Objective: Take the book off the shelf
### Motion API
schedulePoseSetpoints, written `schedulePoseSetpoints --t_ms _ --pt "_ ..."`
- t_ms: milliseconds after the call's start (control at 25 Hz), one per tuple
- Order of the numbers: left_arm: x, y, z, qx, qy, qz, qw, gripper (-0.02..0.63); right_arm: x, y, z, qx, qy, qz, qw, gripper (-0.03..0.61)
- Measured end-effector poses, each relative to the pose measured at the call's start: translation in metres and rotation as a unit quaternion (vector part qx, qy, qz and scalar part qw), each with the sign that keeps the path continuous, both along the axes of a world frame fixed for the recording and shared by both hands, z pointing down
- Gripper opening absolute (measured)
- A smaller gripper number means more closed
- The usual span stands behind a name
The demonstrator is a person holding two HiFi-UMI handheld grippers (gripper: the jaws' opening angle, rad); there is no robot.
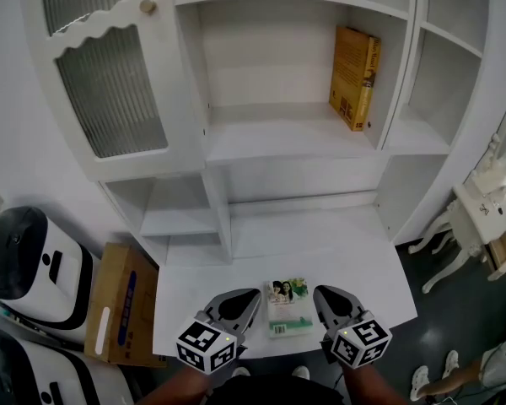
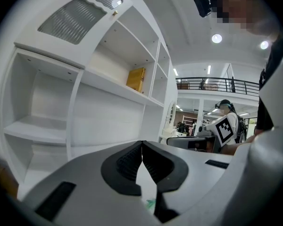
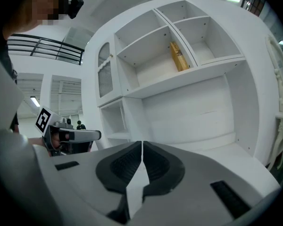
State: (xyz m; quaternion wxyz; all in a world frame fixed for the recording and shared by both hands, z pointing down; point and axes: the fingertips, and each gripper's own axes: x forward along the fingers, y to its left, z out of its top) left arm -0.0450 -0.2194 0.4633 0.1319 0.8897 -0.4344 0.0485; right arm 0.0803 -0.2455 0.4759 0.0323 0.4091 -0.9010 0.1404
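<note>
A yellow book (image 1: 354, 76) stands upright at the right end of the white cabinet's middle shelf (image 1: 278, 137); it also shows in the left gripper view (image 2: 137, 79) and the right gripper view (image 3: 178, 56). A green-covered book (image 1: 287, 306) lies flat on the desk ledge (image 1: 320, 243), between my two grippers. My left gripper (image 1: 251, 296) (image 2: 142, 143) is shut with nothing in it. My right gripper (image 1: 320, 294) (image 3: 142, 143) is shut and empty too. Both hover low over the ledge's front edge, pointing toward the cabinet, far below the yellow book.
An open cabinet door with ribbed glass (image 1: 110, 83) hangs at the upper left. A cardboard box (image 1: 122, 315) and white machines (image 1: 25, 268) sit on the floor to the left. White furniture legs (image 1: 481, 218) and a person's feet (image 1: 430, 378) are at the right.
</note>
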Motion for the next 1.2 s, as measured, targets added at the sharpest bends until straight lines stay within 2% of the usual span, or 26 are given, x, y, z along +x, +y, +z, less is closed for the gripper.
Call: schedulePoseSetpoints --t_ms 200,520,640,840,960,1200 --pt "-0.006 -0.001 -0.003 0.005 -0.026 -0.003 0.9996 0.011 0.007 -0.016 -0.015 0.019 -0.001 0.026 0.999 0.032" --pt "-0.025 -0.001 -0.005 0.007 -0.039 -0.021 0.999 0.011 0.008 -0.053 -0.077 0.098 0.007 0.048 0.994 0.033" --pt "-0.031 -0.002 -0.006 0.007 -0.042 -0.026 0.9988 0.011 0.009 -0.076 -0.123 0.146 0.02 0.067 0.987 0.034" --pt "-0.034 -0.003 -0.013 0.011 -0.044 -0.023 0.9987 0.011 0.006 -0.116 -0.204 0.225 0.06 0.098 0.967 0.038" --pt "-0.034 -0.003 -0.018 0.017 -0.045 -0.02 0.9986 0.011 0.003 -0.147 -0.239 0.234 0.068 0.11 0.963 0.131" --pt "-0.024 0.006 -0.005 0.003 -0.036 -0.007 0.9993 0.011 0.021 -0.225 -0.298 0.209 0.034 0.182 0.96 0.178"
